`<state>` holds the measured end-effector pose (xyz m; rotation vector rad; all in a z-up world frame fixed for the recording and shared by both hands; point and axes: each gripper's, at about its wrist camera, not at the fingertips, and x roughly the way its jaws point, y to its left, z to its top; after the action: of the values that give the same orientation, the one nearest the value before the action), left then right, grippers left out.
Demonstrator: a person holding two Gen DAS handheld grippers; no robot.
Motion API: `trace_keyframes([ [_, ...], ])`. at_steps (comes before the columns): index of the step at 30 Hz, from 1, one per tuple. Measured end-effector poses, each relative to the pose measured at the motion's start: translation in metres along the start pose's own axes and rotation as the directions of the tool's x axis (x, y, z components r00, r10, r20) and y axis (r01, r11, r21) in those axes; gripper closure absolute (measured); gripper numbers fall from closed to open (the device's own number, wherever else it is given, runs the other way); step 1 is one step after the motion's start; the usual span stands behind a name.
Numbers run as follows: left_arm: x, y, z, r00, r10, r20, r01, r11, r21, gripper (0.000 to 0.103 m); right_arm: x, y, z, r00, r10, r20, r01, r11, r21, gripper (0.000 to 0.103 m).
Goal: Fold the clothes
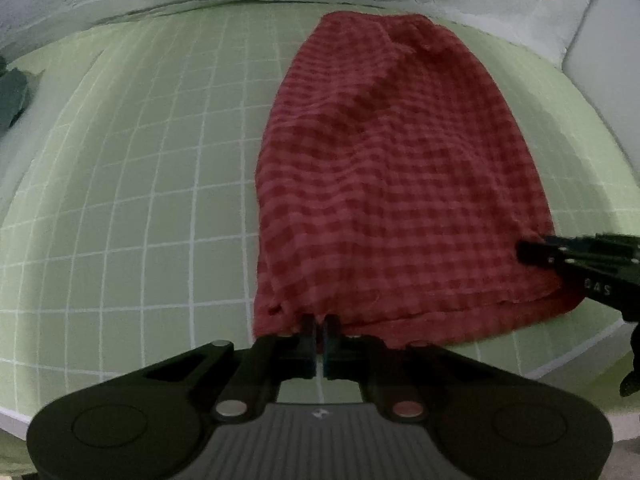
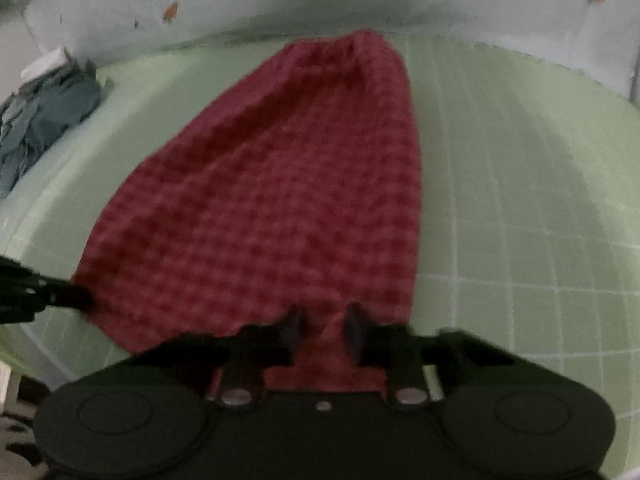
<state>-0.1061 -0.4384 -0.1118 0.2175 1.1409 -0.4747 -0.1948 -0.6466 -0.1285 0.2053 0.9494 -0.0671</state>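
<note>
The red checked garment lies flat on the green gridded counter, the left tool clenched on its near hem, the right tool astride its other near corner, apparently pinching it; next, both should probably lift together toward the far end.

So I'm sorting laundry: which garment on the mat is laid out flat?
The red checked garment is spread flat mid-mat, both grippers at its near hem; the grey-green garment sits crumpled at the mat's edge.
</note>
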Motion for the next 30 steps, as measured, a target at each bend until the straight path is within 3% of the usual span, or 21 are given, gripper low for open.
trace_keyframes([
  [4, -0.028, 0.010, -0.003, 0.997, -0.053, 0.048, 0.055, 0.998, -0.041, 0.101, -0.038, 0.005, -0.002, 0.996, -0.002, 0.086, 0.008, 0.998, -0.070, 0.103],
  [6, -0.035, 0.016, -0.005, 0.996, -0.076, 0.049, 0.079, 0.995, -0.064, 0.101, -0.042, 0.010, -0.006, 0.998, -0.010, 0.060, 0.018, 0.991, -0.131, 0.102],
  [8, -0.028, 0.019, -0.007, 0.999, -0.053, 0.012, 0.054, 0.996, -0.071, 0.099, -0.030, 0.014, -0.008, 1.000, -0.012, -0.019, 0.008, 0.983, -0.184, 0.101],
  [9, -0.023, 0.021, -0.008, 0.999, -0.032, -0.009, 0.031, 0.997, -0.074, 0.098, -0.024, 0.016, -0.009, 0.999, -0.032, -0.039, 0.024, 0.980, -0.197, 0.091],
  [10, -0.020, 0.023, -0.008, 1.000, -0.017, -0.023, 0.015, 0.997, -0.081, 0.096, -0.021, 0.017, -0.009, 0.998, -0.047, -0.047, 0.037, 0.978, -0.206, 0.069],
  [12, -0.023, 0.029, -0.007, 1.000, -0.021, -0.008, 0.020, 0.993, -0.117, 0.077, -0.024, 0.015, -0.002, 0.999, -0.052, -0.004, 0.051, 0.978, -0.200, 0.044],
  [14, -0.028, 0.034, -0.005, 0.999, -0.040, 0.022, 0.042, 0.989, -0.141, 0.056, -0.027, 0.010, 0.008, 0.999, -0.036, 0.033, 0.041, 0.987, -0.153, 0.042],
  [16, -0.029, 0.038, 0.000, 0.998, -0.041, 0.040, 0.046, 0.988, -0.147, 0.050, -0.025, 0.003, 0.019, 0.999, -0.019, 0.050, 0.023, 0.996, -0.085, 0.036],
  [22, -0.016, 0.051, 0.027, 0.999, -0.008, 0.046, 0.015, 0.988, -0.156, 0.049, -0.005, -0.020, 0.044, 0.997, -0.038, 0.062, 0.034, 0.998, 0.062, 0.030],
  [30, 0.017, 0.057, 0.101, 0.998, -0.006, 0.062, 0.012, 0.996, -0.086, 0.044, 0.039, -0.037, 0.109, 0.996, -0.066, 0.057, 0.060, 0.992, 0.108, 0.024],
])
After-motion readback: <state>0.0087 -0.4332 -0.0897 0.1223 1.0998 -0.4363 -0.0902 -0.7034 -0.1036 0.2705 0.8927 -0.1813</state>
